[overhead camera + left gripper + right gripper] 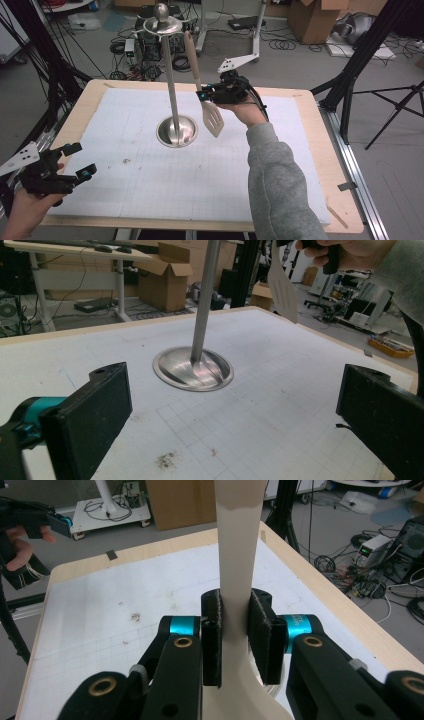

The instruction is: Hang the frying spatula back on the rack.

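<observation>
A steel stand with a round base and a ring top rises mid-table. A beige slotted spatula hangs upright beside the pole, its handle reaching toward the ring. My right gripper is shut on the spatula's neck, with both pads pressed against it. My left gripper rests open at the table's near left corner, nothing between its jaws. In the left gripper view the stand's base lies ahead, with the spatula blade at the top right.
A white gridded mat covers the wooden table. Cables, cardboard boxes and black tripod legs stand on the floor beyond and to the right.
</observation>
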### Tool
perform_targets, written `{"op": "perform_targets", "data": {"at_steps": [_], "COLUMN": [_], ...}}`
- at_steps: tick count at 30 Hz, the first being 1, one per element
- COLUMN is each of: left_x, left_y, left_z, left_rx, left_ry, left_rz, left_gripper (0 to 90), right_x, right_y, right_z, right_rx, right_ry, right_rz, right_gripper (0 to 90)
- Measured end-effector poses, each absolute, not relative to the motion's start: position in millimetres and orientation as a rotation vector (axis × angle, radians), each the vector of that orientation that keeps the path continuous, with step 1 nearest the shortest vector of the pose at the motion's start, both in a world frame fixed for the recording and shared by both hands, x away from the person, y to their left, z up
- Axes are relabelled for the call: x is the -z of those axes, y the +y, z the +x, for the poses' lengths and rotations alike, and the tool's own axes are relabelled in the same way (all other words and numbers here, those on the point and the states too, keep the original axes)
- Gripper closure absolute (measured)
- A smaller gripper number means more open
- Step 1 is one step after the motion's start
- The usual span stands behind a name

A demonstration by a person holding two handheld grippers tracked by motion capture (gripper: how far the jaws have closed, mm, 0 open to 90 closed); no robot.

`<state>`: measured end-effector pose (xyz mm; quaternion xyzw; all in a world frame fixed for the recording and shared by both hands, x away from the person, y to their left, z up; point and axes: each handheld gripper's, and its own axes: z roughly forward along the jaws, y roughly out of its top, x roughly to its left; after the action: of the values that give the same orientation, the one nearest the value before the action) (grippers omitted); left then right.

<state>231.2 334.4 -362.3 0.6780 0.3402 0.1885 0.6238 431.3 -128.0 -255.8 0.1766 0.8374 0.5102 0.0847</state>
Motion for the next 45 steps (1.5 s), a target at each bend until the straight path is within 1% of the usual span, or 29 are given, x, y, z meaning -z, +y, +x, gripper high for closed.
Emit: {"op": "perform_targets", "data": {"at_steps": [2, 6, 9, 14, 17, 19, 27, 33, 39, 45], "left_x": [362, 362, 359, 361, 361, 361, 358, 360, 361, 363], "left_y": [334, 334, 333, 333, 334, 333, 334, 333, 330, 330], "left_z": [231, 231, 231, 231, 232, 232, 231, 232, 236, 239], "left_rx": [-0.433, -0.434, -0.437, -0.433, -0.434, -0.437, -0.45, -0.447, -0.444, -0.426], "left_ry": [0.782, 0.783, 0.769, 0.788, 0.789, 0.785, 0.777, 0.784, 0.783, 0.779], "left_rz": [1.558, 1.557, 1.555, 1.556, 1.555, 1.554, 1.524, 1.534, 1.533, 1.53], "left_gripper": [1.8, 1.8, 1.8, 1.8, 1.8, 1.8, 1.8, 1.8, 1.8, 1.8], "right_x": [256, 255, 254, 253, 253, 253, 258, 260, 258, 264], "right_y": [-127, -128, -128, -132, -134, -134, -143, -150, -154, -163], "right_z": [431, 430, 429, 428, 427, 427, 424, 419, 413, 411], "right_rx": [-1.52, -1.532, -1.529, -1.551, -1.564, -1.57, -1.597, -1.621, -1.648, -1.663], "right_ry": [2.496, 2.487, 2.486, 2.458, 2.479, 2.469, 2.444, 2.449, 2.435, 2.434], "right_rz": [0.53, 0.527, 0.517, 0.52, 0.498, 0.491, 0.504, 0.495, 0.46, 0.452], "right_gripper": [75.7, 67.6, 59.6, 39.2, 33.4, 31.5, 29.1, 26.9, 26.7, 26.6]}}
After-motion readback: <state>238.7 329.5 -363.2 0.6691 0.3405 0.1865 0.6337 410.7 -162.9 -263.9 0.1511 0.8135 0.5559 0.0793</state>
